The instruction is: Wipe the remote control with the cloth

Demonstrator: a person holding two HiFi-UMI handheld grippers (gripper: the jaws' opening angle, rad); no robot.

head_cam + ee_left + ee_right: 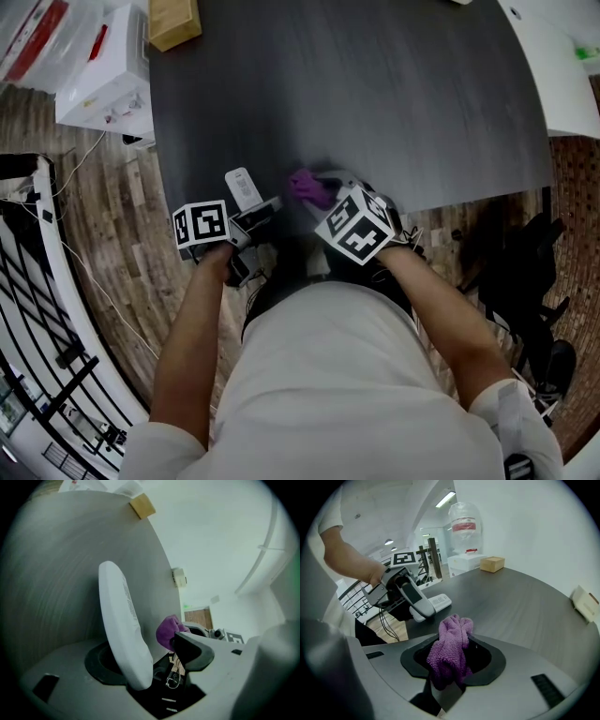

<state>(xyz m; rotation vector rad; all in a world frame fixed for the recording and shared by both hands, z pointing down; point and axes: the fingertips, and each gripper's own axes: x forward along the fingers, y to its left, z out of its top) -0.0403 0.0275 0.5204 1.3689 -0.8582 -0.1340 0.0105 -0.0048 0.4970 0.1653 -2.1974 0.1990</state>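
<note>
The left gripper view alone shows how the left gripper [161,660] stands. Its jaws are wide apart and the remote control [123,620] rises between them, next to the jaw at lower left, with a clear gap to the dark jaw at lower right. The right gripper view adds that the remote lies on the table [525,602], near its edge at centre left of the frame. That view also shows the right gripper [451,667] clamped on the cloth [452,639], which bunches up out of the jaws. Only the head view takes in both marker cubes side by side at the table's near edge, the cloth just right of the remote, and the plank floor [112,216] at left.

The remote is smooth white plastic, long with rounded ends. The cloth is purple, nubbly and crumpled. The table is dark grey, finely streaked, with a curved edge. A tan cardboard box [173,21] sits blocky at upper left.
</note>
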